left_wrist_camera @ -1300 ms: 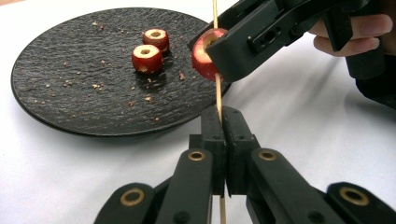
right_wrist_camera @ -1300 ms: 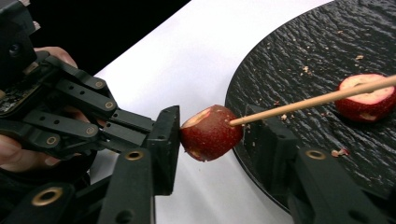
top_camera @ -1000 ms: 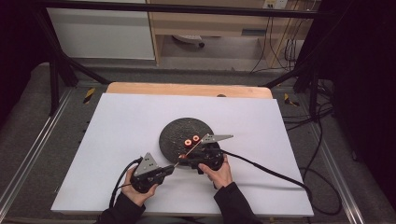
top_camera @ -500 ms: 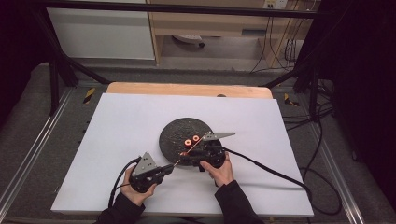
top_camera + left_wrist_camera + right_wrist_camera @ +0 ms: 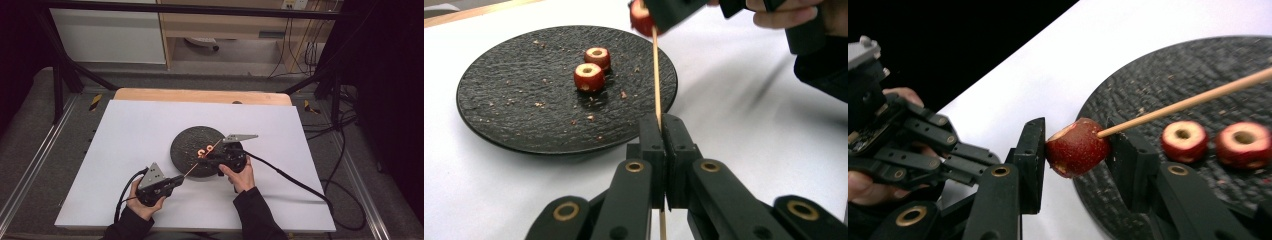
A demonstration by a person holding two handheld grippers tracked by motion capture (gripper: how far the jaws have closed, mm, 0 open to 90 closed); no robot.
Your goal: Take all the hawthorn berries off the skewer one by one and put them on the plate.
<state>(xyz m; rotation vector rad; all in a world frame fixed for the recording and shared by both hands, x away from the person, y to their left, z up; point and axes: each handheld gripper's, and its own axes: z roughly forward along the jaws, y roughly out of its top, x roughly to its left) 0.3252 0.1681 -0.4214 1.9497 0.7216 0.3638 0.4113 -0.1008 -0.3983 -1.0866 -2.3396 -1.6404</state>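
My left claw (image 5: 662, 150) sits nearest me, low over the white worktop (image 5: 125, 135), pinched together on the butt of a thin wooden skewer (image 5: 656, 75). The skewer runs up and away to my right claw (image 5: 1075, 150), which clamps a small red fruit (image 5: 1077, 147) by its sides. Compared with a second ago, my left hand (image 5: 142, 200) has drawn back toward me and lower, so more bare skewer shows between the claws. I judge the stick is lined up for threading, its tip touching the fruit. Beyond, two more cored fruit pieces (image 5: 593, 67) lie side by side on the black plate (image 5: 499, 120), well apart from either claw.
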